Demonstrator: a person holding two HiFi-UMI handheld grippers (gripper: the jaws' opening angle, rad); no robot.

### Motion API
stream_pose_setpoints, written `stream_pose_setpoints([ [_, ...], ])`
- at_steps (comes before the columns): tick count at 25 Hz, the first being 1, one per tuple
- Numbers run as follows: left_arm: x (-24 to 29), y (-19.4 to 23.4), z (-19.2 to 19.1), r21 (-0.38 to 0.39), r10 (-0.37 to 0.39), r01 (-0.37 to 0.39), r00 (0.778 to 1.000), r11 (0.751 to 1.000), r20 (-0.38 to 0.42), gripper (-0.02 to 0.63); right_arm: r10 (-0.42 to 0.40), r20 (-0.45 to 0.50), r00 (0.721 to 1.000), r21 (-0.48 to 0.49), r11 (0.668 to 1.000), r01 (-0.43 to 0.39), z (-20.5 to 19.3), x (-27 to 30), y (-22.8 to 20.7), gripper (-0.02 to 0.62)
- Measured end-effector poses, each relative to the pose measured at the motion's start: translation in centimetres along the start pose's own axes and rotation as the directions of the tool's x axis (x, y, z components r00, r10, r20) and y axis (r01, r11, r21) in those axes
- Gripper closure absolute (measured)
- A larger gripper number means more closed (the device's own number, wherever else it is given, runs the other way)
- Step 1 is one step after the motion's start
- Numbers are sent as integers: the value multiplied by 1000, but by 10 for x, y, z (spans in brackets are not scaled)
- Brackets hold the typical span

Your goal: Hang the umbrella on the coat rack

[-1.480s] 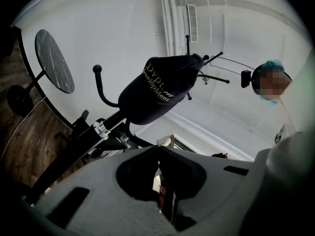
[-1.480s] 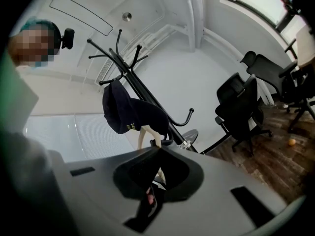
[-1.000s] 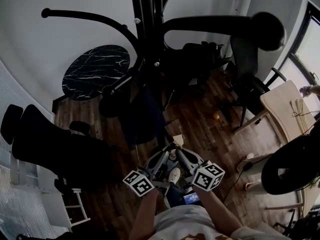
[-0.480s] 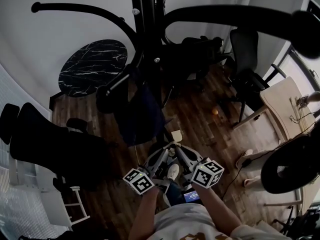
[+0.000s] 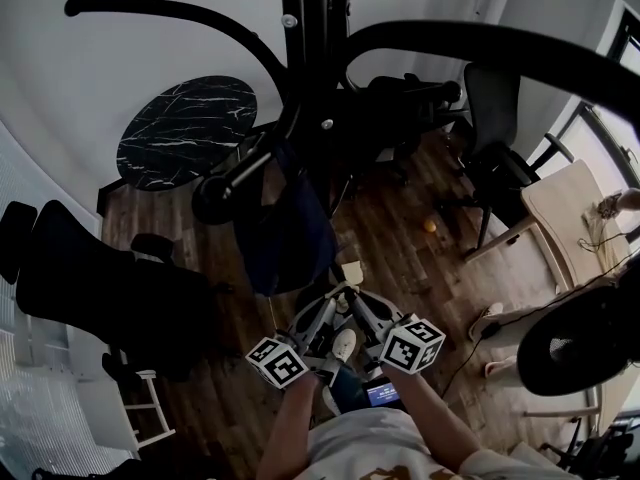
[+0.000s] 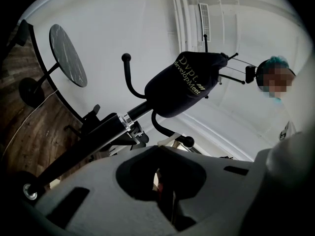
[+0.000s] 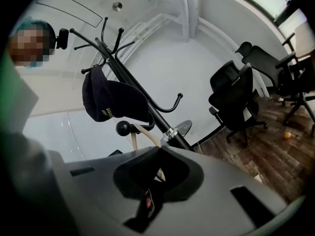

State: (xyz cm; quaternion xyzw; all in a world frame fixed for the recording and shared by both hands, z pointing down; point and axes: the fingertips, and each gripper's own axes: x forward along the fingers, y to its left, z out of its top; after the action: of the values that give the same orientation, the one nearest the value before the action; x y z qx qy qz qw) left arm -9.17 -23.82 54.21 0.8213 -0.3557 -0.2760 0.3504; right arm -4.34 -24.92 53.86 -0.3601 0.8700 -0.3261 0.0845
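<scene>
The umbrella (image 5: 285, 228), a dark blue fabric bundle with pale print on it, hung from the rack (image 5: 300, 28) close to the pole, just beside a ball-ended hook (image 5: 215, 198) and above the floor (image 5: 400, 238). In the left gripper view it sat high among the rack's thin top pegs, clear of both grippers. The left gripper (image 6: 160, 154) was held low in front of the person and pointed up at the rack. Its jaws were pressed together, and only a thin pale and reddish sliver that could not be identified showed in the dark hollow between them. The right gripper (image 7: 158, 149) was held close beside it, tilted the same way and likewise closed. A beige curved strip (image 7: 142, 132) ran from under the hook down behind its jaws, and what that strip was could not be told. In the head view the two marker cubes (image 5: 278, 361) lay side by side over the person's forearms, the fingers converging toward the foot of the pole, with a white shoe (image 5: 347, 346) between them. Farther out, a round marble-patterned table (image 5: 190, 133) stood to the left of the rack near the white wall. Black office chairs (image 5: 495, 128) stood to the right, with a small orange ball (image 5: 429, 225) on the boards near them and a pale desk (image 5: 565, 218) at the far right by the window.
</scene>
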Motion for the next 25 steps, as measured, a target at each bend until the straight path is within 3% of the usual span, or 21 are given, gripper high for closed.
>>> stream_pose_setpoints([
  [25, 13, 28, 6, -14, 44, -44, 999, 999, -3, 586, -11, -60, 998, -63, 998, 7, -1, 30, -12, 583],
])
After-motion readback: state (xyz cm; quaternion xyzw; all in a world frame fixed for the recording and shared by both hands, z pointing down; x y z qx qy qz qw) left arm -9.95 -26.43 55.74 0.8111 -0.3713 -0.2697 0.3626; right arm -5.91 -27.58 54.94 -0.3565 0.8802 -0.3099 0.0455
